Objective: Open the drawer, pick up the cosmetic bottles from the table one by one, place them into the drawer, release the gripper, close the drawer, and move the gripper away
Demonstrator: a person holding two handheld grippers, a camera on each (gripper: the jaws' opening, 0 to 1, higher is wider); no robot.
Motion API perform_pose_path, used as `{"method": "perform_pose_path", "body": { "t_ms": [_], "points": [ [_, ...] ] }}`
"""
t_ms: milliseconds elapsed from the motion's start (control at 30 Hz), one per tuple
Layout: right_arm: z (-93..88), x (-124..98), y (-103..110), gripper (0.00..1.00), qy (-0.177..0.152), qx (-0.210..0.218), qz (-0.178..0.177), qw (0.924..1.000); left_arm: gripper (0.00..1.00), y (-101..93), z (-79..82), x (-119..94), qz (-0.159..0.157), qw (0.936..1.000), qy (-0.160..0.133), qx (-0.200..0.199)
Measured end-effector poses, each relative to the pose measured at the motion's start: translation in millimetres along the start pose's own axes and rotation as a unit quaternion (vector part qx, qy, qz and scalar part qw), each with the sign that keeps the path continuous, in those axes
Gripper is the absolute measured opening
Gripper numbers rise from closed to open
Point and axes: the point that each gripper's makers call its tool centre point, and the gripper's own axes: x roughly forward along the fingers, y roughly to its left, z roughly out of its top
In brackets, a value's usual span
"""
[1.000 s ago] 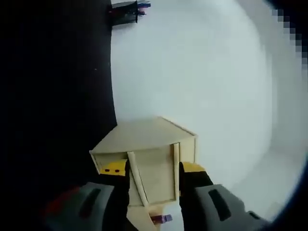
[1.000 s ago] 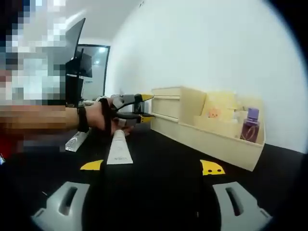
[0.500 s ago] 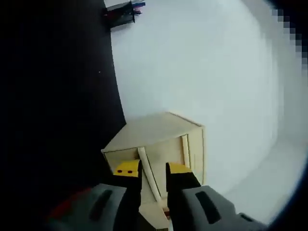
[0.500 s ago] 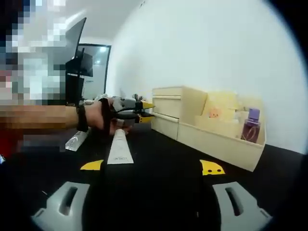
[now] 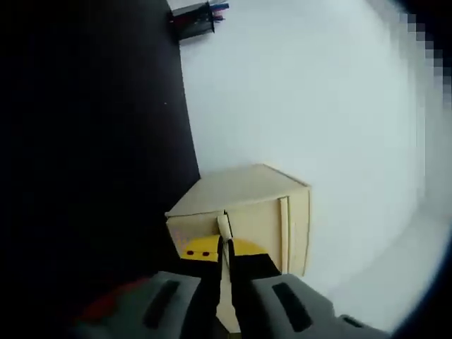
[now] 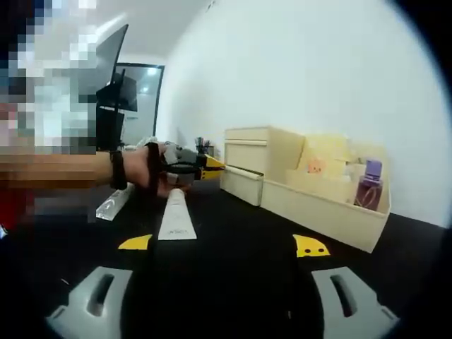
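Black tabletop, white wall behind: left gripper had clamped the drawer handle and the drawer was coming out.

Over the last second its jaws went from spread wide either side of the handle bar to clenched on it, yellow tips nearly touching. Seen from the right gripper view, the lower drawer front stood slightly proud of the wooden organizer, so the pull looked just started, not finished. Right gripper hung low over the table, jaws apart, holding nothing. White tube lay on the table just ahead of it, a clear one further left; purple bottle sat in the organizer's open tray, well apart from the drawer. Nothing loaded yet.
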Motion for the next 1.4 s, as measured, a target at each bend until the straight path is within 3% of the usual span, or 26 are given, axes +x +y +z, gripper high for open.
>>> {"method": "perform_pose_path", "body": {
  "t_ms": [167,333,533,567,700,867,967,1033,1200,1267,1400],
  "points": [
    [-0.1,0.3,-0.8,0.71,0.001,-0.003,0.001,1.0,0.07,-0.1,-5.0,-11.6,0.011,0.9998,0.004,0.015],
    [-0.4,-0.4,0.2,0.71,0.001,-0.006,0.002,1.0,0.07,-3.4,-23.9,-35.8,0.009,0.9998,0.01,0.017],
    [-0.1,-1.1,0.7,0.71,0.0,-0.005,0.001,1.0,0.07,-2.0,-32.2,-45.6,0.013,0.9996,0.018,0.015],
    [-0.1,-1.1,0.6,0.71,0.0,-0.005,0.001,1.0,0.04,2.9,-34.5,-47.7,0.028,0.9992,0.025,0.015],
    [-0.4,-1.4,1.5,0.71,0.0,-0.005,0.002,1.0,0.04,-2.7,-39.7,-52.9,0.014,0.9992,0.031,0.02],
    [-1.2,-1.8,2.6,0.71,0.001,-0.007,0.001,1.0,0.04,0.8,-43.8,-55.3,0.024,0.9989,0.031,0.027],
    [-1.4,-1.9,2.9,0.7,0.001,-0.007,0.001,1.0,0.05,4.6,-48.1,-54.2,0.025,0.9992,0.032,0.004],
    [-1.3,-1.1,1.9,0.7,0.002,-0.008,0.001,1.0,0.08,6.1,-52.8,-51.3,0.019,0.9992,0.033,-0.013],
    [-1.3,-0.6,1.8,0.7,0.002,-0.008,0.002,1.0,0.15,-1.5,-59.0,-48.5,-0.002,0.9997,0.025,-0.007],
    [-1.6,-0.3,1.6,0.7,0.003,-0.008,0.002,1.0,0.16,-3.8,-63.0,-47.3,-0.009,0.999,0.028,-0.033],
    [-1.8,0.4,-0.1,0.7,0.003,-0.01,0.002,0.9999,0.17,-4.0,-64.8,-45.5,-0.01,0.9992,0.015,-0.037]
  ]
}}
